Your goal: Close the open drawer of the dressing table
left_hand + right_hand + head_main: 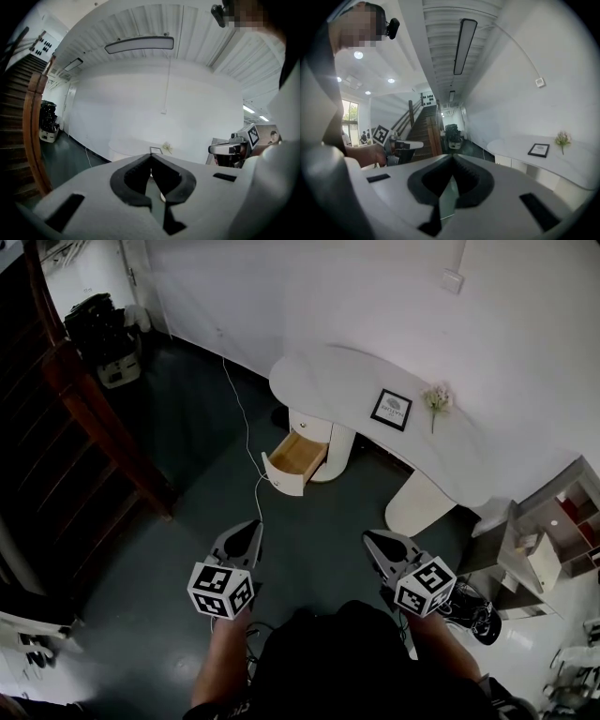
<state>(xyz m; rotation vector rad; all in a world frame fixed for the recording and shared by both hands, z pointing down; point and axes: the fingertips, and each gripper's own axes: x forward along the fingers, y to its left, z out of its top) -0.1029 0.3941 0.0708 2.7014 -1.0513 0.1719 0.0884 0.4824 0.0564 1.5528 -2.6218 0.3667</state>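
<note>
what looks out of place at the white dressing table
The drawer with a white front and pale wooden inside stands pulled out from under the white curved dressing table. The black picture frame and small flower sprig on top look in order.

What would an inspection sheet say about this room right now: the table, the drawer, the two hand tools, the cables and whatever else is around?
Surface: white dressing table top, mostly bare.
Job's things: drawer pulled open, wooden inside, looks empty.
Clutter: framed picture and flower sprig on the top.
Grippers: left gripper and right gripper both shut, holding nothing, held short of the table.
Cables: white cable runs across the dark floor, past the drawer front.
Surroundings: wooden stair rail on the left, shelf unit on the right, white wall behind.
</note>
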